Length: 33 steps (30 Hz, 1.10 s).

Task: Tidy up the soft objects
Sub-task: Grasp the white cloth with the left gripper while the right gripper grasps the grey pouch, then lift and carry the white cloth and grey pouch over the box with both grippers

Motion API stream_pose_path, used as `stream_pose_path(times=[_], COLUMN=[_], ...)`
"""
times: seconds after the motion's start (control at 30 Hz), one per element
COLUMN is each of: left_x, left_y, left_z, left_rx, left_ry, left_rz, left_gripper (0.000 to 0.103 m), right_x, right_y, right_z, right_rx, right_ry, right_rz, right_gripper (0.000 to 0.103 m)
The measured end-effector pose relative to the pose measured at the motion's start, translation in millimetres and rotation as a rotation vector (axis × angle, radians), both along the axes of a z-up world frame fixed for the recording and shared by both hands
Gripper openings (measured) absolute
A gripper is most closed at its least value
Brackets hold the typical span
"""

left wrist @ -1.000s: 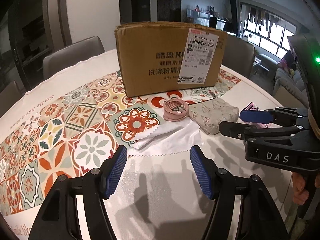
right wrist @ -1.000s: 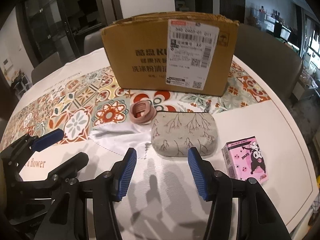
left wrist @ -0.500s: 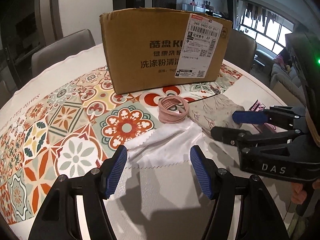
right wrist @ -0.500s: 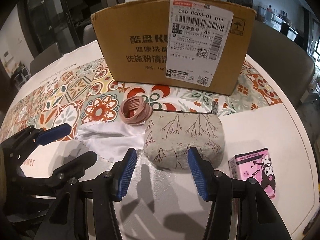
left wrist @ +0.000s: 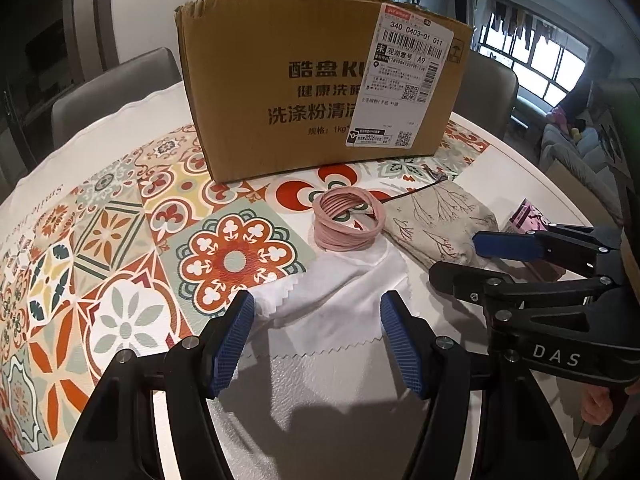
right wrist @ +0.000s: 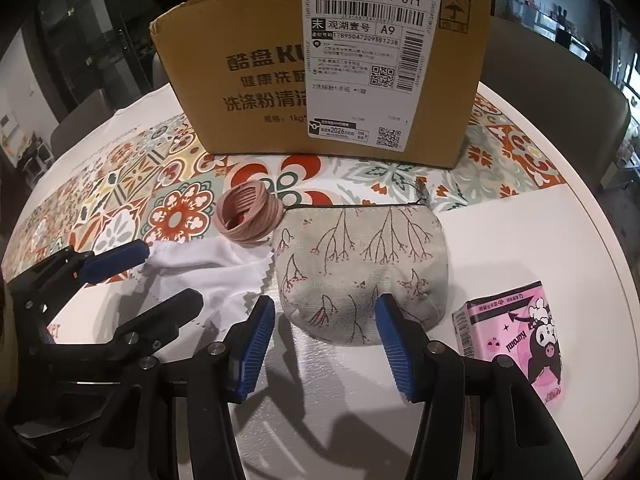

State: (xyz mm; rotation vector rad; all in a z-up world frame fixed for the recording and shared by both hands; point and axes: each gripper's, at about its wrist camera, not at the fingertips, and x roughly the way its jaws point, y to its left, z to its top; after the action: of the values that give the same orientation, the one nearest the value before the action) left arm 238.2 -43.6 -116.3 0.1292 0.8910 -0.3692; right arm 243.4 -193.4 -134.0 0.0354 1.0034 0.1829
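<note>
counter [right wrist: 520, 240]: round, tiled mat | cardboard box [right wrist: 320, 68]: at the back | pouch [right wrist: 360, 264]: before box, right gripper [right wrist: 325, 344] jaws spread above its near edge | white cloth [left wrist: 332, 304]: left of pouch, left gripper [left wrist: 316, 344] jaws spread over it | pink bands [left wrist: 347, 218]: between box and cloth | pink packet [right wrist: 524, 332]: right of pouch

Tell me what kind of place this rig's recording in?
Most likely a home dining area: a round table with a patterned tile-print cover, upholstered dining chairs around it, and laundry hanging by a window with a sofa beyond.
</note>
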Motion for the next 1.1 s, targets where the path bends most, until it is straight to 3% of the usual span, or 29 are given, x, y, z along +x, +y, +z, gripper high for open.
stream_pose_path(times=[0.27,0.37,0.5,0.73,1.1], left_x=[5.2,5.7,6.1,5.8,-20.2], left_y=[-5.5,-6.9,-6.5,-3.4,-0.4], left_z=[-7.3,-7.5,-7.9,-5.1,24.5], left_rx=[0.004,0.018,0.046,0.013,-0.063], left_ry=[0.009,-0.004,-0.025,-0.007,-0.039], left_rz=[0.007,0.019,0.039,0.041,0.042], left_gripper=[0.062,0.057,0.041,0.009,0.009], right_x=[-1.4,-1.2,-2.2,-5.5,-21.6], right_y=[-1.8,-1.9,-1.8,-0.3,-3.1], right_z=[-0.6,-0.2,0.1,3.8,27.0], right_rx=[-0.013,-0.005,-0.001,0.016,0.064], right_ry=[-0.014,-0.015,-0.019,-0.019,-0.063], right_rz=[-0.013,-0.012,-0.011,-0.013,-0.029], right_gripper=[0.044,0.039,0.03,0.023,0.023])
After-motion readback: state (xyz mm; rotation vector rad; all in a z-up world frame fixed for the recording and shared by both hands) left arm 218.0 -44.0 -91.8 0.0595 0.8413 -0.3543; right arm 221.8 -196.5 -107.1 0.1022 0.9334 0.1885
